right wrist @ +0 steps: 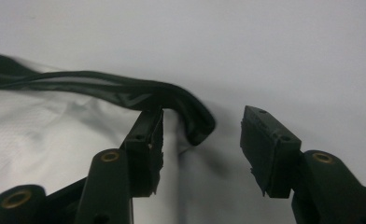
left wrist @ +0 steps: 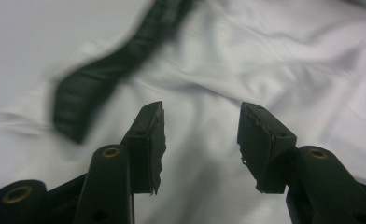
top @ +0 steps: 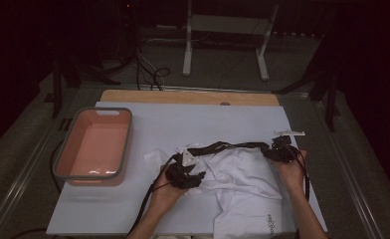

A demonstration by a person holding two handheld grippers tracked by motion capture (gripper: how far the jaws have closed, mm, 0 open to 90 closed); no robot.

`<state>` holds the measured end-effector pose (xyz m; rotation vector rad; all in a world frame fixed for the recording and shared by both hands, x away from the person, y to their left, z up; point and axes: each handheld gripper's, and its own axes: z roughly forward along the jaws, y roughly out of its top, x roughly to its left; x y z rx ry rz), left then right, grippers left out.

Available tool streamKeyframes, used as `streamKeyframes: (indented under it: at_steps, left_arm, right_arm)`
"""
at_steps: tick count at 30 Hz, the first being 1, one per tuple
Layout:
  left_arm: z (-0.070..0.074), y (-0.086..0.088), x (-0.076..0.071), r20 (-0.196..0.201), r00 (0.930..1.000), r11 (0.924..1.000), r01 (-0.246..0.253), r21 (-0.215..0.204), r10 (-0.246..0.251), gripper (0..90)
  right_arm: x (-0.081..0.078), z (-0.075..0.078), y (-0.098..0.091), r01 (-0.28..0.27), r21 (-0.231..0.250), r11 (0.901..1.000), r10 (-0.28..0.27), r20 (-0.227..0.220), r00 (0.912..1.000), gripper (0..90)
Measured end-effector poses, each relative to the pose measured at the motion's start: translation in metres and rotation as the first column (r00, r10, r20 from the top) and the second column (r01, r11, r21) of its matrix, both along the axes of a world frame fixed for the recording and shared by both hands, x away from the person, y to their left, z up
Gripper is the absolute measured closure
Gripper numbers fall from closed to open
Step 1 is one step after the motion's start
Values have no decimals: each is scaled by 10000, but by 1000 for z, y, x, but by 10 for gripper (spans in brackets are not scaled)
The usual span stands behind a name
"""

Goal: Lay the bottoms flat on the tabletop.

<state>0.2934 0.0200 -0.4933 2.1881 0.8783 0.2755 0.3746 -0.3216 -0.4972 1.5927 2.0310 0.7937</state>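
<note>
White garment [top: 240,181] with black band [top: 228,146], partly blurred, cut off below; both grippers' jaws spread, nothing between.

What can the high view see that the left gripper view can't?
High view alone: the pink tub, the wooden board, both hands and the right gripper. Left gripper view alone: a close look at the left gripper, jaws apart with nothing between them. Both: the white garment and its black band.

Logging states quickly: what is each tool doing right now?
Left tool: open, holding nothing, over the white garment.
Right tool: open, holding nothing, beside the black waistband.
</note>
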Motion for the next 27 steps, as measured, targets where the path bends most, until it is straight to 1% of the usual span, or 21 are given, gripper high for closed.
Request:
streamKeyframes:
  at_steps: [1, 2, 3, 4, 5, 6, 7, 9, 10, 12, 14, 15, 16, 17, 18, 20, 22, 24, 26, 27]
  left_arm:
    - [-2, -3, -3, -67, 9998, 9999, 171, 28, -170, 505]
    - [-5, -6, -5, -83, 9996, 9996, 288, 62, -287, 490]
    - [-7, -9, -8, -40, 9991, 9991, 412, 124, -411, 458]
    - [-7, -9, -8, -40, 9991, 9991, 412, 124, -411, 395]
    - [-12, -12, -11, 100, 9991, 9980, 401, 488, -407, 395]
    - [-14, -13, -11, 44, 9993, 9975, 377, 590, -380, 322]
    - [-15, -12, -11, -32, 9994, 9975, 342, 613, -341, 298]
    - [-17, -11, -10, -144, 9994, 9966, 328, 761, -318, 296]
    - [-18, -11, -10, -168, 9993, 9958, 351, 851, -337, 309]
    - [-19, -11, -10, -343, 9982, 9934, 522, 1021, -490, 390]
    - [-19, -10, -11, -377, 9980, 9927, 539, 1076, -501, 518]
    - [-18, -9, -12, -403, 9984, 9927, 449, 1122, -406, 610]
    - [-17, -7, -11, -515, 9979, 9933, 451, 1065, -398, 700]
    - [-16, -5, -11, -799, 9955, 9944, 571, 894, -500, 803]
    - [-16, -3, -11, -913, 9938, 9937, 711, 872, -631, 864]
    - [-17, -3, -16, -828, 9937, 9918, 840, 968, -761, 886]
    - [-17, -4, -21, -839, 9928, 9915, 928, 913, -852, 891]
    - [-16, -5, -24, -789, 9923, 9903, 1028, 930, -956, 893]
    - [-15, -3, -26, -648, 9934, 9906, 1001, 937, -943, 890]
    - [-15, -1, -27, -629, 9941, 9921, 938, 829, -887, 887]
  right_arm:
    - [-1, 1, 1, -69, 32, 10000, 69, -71, 10000, 478]
    - [-2, 1, 2, -143, 9, 9999, 143, -34, 9999, 474]
    - [-3, 2, 3, -214, 10, 9998, 214, -45, 9998, 472]
    - [-3, 2, 3, -214, 10, 9998, 214, -45, 9998, 472]
    - [-5, 3, 3, -320, 29, 9995, 320, -76, 9995, 468]
    - [-9, 5, 5, -418, 29, 9991, 418, -60, 9991, 462]
    - [-11, 6, 6, -462, 21, 9989, 462, -54, 9989, 460]
    - [-17, 8, 7, -672, -24, 9977, 672, 44, 9977, 458]
    - [-20, 8, 8, -704, -52, 9975, 705, 27, 9975, 455]
    - [-28, 9, 7, -867, 65, 9962, 867, 18, 9962, 452]
    - [-36, 9, 6, -958, 152, 9953, 958, -27, 9954, 447]
    - [-40, 9, 6, -1050, 225, 9942, 1052, -93, 9944, 447]
    - [-45, 9, 5, -1066, 351, 9937, 1073, -183, 9941, 448]
    - [-50, 9, 4, -1092, 425, 9931, 1105, -292, 9934, 448]
    - [-56, 8, 3, -1160, 473, 9921, 1179, -399, 9922, 451]
    - [-66, 7, 3, -1267, 405, 9911, 1289, -577, 9900, 453]
    - [-76, 7, 4, -1319, 169, 9911, 1328, -707, 9886, 462]
    - [-83, 5, 4, -1505, 11, 9886, 1501, -839, 9851, 465]
    - [-90, 3, 5, -1546, -133, 9879, 1528, -930, 9839, 466]
    - [-93, 2, 5, -1557, -142, 9877, 1536, -969, 9834, 466]
